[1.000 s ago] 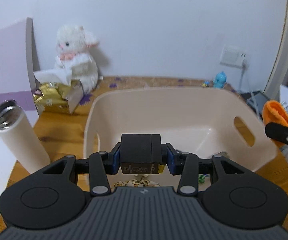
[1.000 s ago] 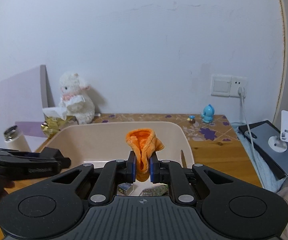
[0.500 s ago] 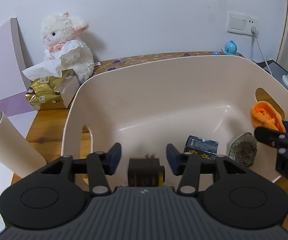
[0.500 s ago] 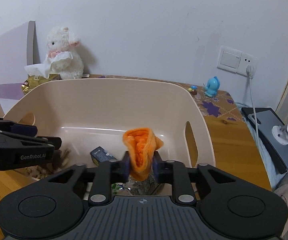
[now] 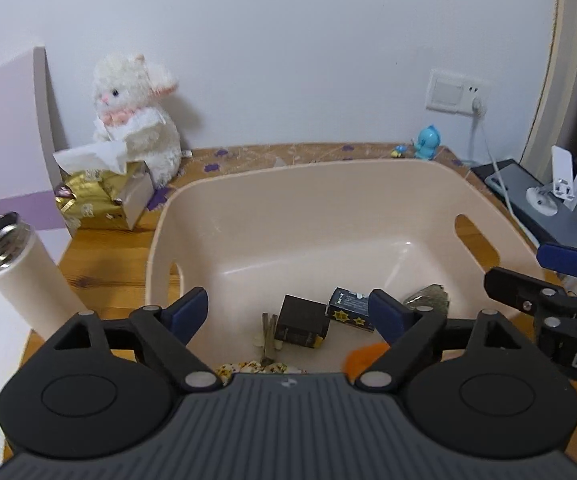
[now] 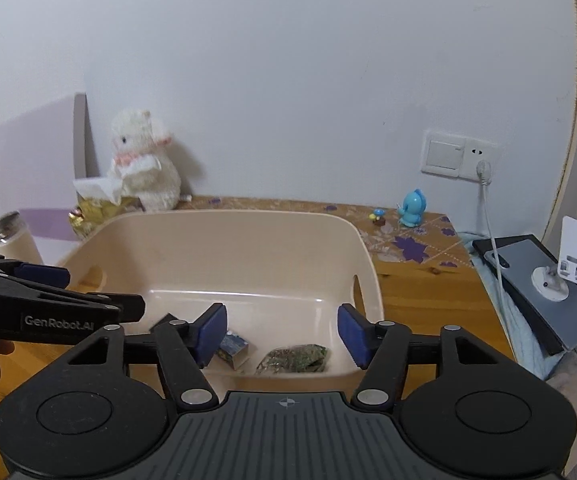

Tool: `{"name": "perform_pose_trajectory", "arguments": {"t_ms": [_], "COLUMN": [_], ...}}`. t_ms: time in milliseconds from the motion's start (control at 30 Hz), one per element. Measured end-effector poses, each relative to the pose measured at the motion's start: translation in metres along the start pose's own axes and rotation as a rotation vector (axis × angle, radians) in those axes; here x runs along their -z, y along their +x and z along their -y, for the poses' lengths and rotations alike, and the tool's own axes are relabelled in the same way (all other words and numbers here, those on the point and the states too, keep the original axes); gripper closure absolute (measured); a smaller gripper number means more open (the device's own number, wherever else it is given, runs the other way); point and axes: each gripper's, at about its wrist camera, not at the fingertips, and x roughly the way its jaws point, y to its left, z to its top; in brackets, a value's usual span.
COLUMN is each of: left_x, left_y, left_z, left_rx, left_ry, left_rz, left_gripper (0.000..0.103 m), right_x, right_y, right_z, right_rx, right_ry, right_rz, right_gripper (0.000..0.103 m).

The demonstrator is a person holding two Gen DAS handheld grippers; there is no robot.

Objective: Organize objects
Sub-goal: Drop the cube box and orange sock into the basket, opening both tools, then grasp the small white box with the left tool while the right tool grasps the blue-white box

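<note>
Both tools are seen empty above the beige bin (image 5: 484, 196): the left gripper (image 5: 288, 312) is spread wide, the right gripper (image 6: 280, 332) likewise. A black box (image 5: 302, 322), at 12 o'clock from the left fingers, lies inside beside an orange cloth (image 5: 364, 356). Withdrawal is best made straight upward, clear of the rim.

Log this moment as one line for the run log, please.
left tool: open, empty | right tool: open, empty | beige bin: holds black box, orange cloth
</note>
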Motion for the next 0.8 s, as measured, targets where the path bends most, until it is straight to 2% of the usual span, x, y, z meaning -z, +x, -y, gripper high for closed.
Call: {"name": "perform_pose_trajectory", "arguments": {"t_ms": [200, 400, 800], "left_x": [0.016, 0.043, 0.101], "left_y": [-0.038, -0.061, -0.044], "left_z": [-0.003, -0.003, -0.001], "left_rx": [0.018, 0.036, 0.031], "left_ry": [-0.002, -0.005, -0.005], "left_rz": [0.035, 0.023, -0.086], "left_gripper": [0.012, 0.011, 0.009], "right_x": [0.016, 0.038, 0.09], "right_y": [-0.039, -0.063, -0.05], "right_z": [0.003, 0.002, -0.005], "right_rx": [-0.008, -0.022, -0.022], "right_ry": [0.001, -0.004, -0.031], "right_rz": [0.03, 0.008, -0.119], "right_gripper": [0.034, 0.031, 0.031]}}
